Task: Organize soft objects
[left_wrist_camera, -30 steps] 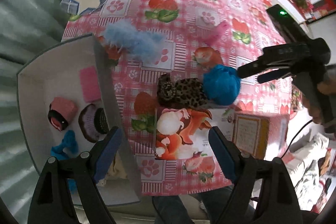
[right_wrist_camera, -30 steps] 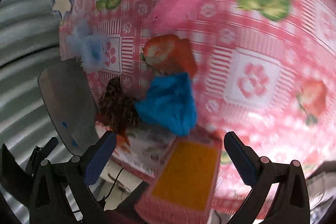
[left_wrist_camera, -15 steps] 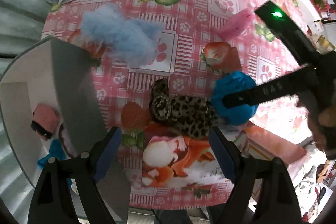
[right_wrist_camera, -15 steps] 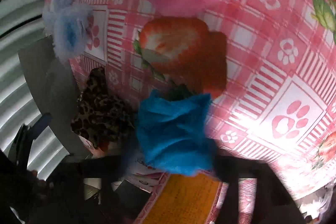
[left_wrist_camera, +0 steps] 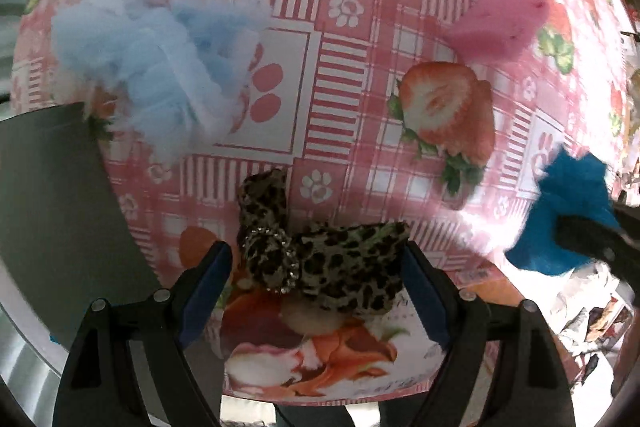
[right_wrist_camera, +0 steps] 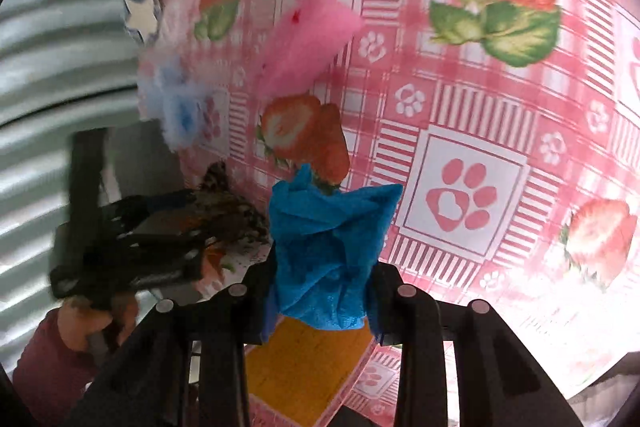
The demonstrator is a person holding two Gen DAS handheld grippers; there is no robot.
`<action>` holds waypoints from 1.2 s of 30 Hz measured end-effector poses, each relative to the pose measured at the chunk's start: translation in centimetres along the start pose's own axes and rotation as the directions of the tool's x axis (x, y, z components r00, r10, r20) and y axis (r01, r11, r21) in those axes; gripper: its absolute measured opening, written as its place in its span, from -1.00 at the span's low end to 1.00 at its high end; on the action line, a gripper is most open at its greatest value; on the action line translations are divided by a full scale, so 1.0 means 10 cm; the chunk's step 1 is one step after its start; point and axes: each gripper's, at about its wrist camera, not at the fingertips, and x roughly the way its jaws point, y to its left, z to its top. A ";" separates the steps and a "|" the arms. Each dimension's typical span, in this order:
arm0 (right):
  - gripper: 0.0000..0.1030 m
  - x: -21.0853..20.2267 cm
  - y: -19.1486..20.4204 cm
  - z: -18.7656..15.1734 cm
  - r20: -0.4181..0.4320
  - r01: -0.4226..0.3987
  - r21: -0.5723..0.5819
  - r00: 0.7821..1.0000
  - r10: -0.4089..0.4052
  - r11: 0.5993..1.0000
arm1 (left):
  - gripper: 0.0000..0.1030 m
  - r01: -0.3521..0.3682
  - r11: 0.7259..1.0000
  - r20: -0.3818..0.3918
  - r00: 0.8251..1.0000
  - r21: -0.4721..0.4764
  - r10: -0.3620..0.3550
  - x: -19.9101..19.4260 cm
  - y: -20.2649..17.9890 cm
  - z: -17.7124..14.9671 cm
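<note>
At the bottom of the left wrist view, our left gripper (left_wrist_camera: 316, 267) stands wide, its jaws on either side of the leopard-print scrunchie (left_wrist_camera: 320, 259) but not yet closed on it; we cannot tell whether the pads touch the fabric. The scrunchie lies partly on a printed card (left_wrist_camera: 312, 359) near the lower edge of the worktop (left_wrist_camera: 348, 115). Low in the right wrist view, our right gripper (right_wrist_camera: 320, 303) is narrow and pinches the blue fluffy cloth (right_wrist_camera: 324, 247), which appears lifted off the cloth-covered worktop. Beyond, at centre left of that view, lies the pale blue tulle puff (left_wrist_camera: 152, 75), just beside the grey bin wall (left_wrist_camera: 60, 207) at the left edge. Farthest, toward the upper right of the left view, the pink sponge-like piece (left_wrist_camera: 500, 23) rests alone.

We judge the sorting about half done: one item is in hand, one is about to be grasped, and the puff and pink piece wait untouched.

Against a second ago, the left gripper has dropped in close, so the bin's interior and the small things in it have slid out of sight, and the scrunchie now sits between the jaws. The right gripper, then wide and short of the blue cloth, has closed on it.
</note>
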 end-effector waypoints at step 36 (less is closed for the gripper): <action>-0.30 -0.80 -0.42 -0.78 0.293 -0.066 0.209 0.956 0.002 0.976 | -0.38 -0.077 0.968 0.375 0.927 0.239 -0.019 -0.91 -0.66 -0.48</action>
